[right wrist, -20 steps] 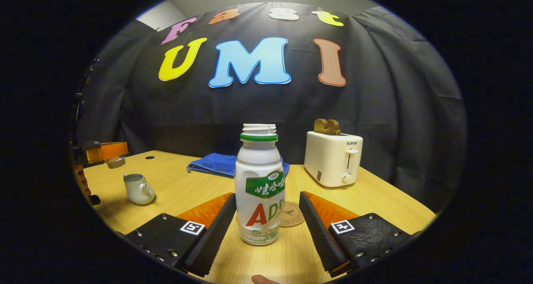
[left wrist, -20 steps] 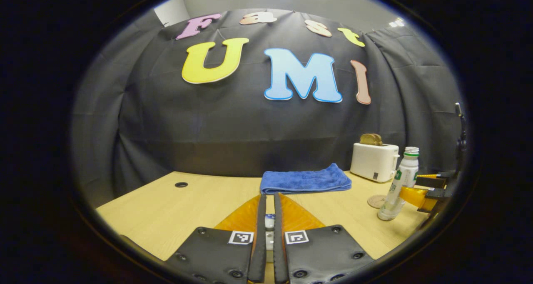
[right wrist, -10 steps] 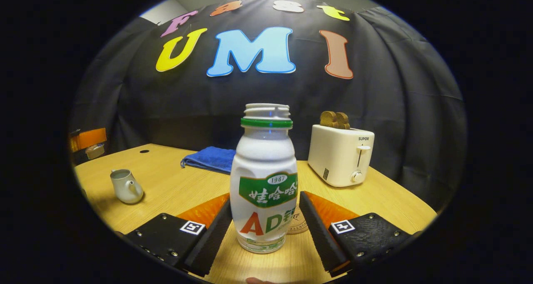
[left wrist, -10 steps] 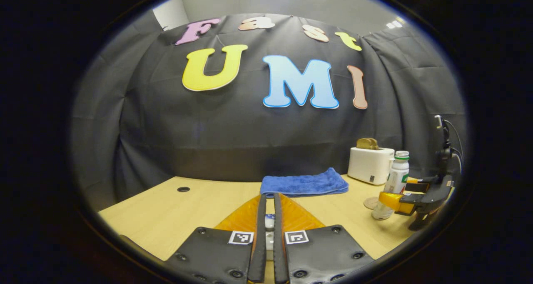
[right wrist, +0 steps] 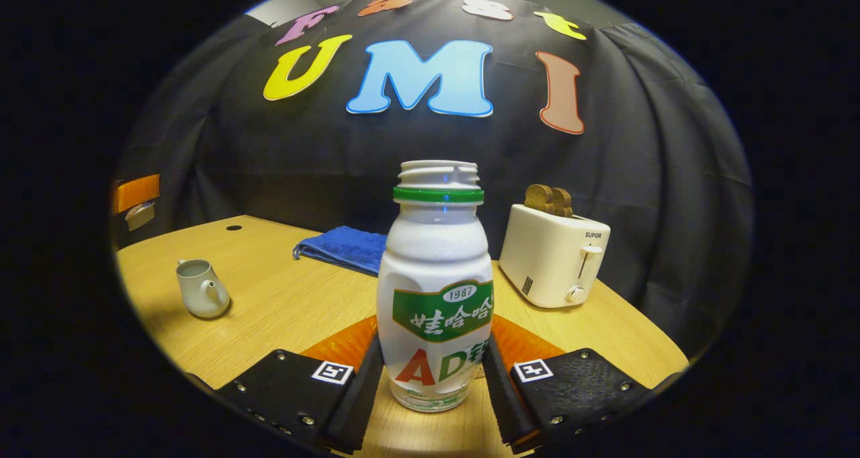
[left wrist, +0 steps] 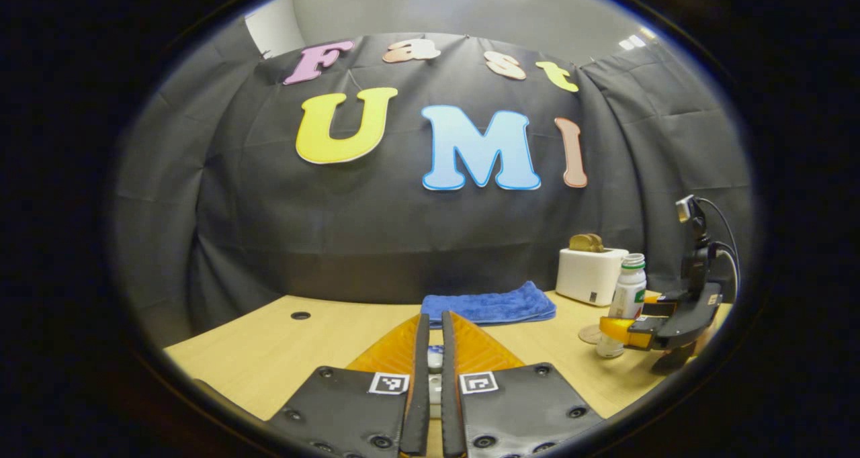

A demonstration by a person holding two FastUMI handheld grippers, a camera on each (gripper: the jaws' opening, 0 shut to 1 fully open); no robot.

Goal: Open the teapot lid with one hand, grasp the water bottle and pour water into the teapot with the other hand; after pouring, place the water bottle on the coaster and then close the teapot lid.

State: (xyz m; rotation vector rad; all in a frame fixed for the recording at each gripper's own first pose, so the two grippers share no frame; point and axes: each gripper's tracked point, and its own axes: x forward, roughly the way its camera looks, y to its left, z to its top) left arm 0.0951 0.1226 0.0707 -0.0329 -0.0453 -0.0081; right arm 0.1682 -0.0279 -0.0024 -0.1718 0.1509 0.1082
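Observation:
The white water bottle [right wrist: 435, 290], green-ringed and uncapped, stands upright on the wooden table [right wrist: 282, 310]. My right gripper [right wrist: 433, 354] is shut on its lower body, one finger against each side; the left gripper view shows this gripper [left wrist: 645, 325] and the bottle [left wrist: 628, 297] far right. A round coaster [left wrist: 589, 335] lies just beside the bottle. The pale teapot [right wrist: 199, 297] sits lidless at the left of the table. My left gripper [left wrist: 433, 320] is shut on the small teapot lid [left wrist: 435, 362]. It hangs above the teapot as seen far left [right wrist: 136, 193], the lid [right wrist: 140, 215] under it.
A white toaster [right wrist: 555, 256] with bread in its slots stands behind and right of the bottle. A folded blue towel [right wrist: 342, 248] lies at the back of the table. A small round hole [left wrist: 300, 315] is in the tabletop at the back left.
My right gripper's fingers have moved forward and closed in from a wide gap until they press the bottle's sides. The left gripper has drifted upward and away, still holding the lid.

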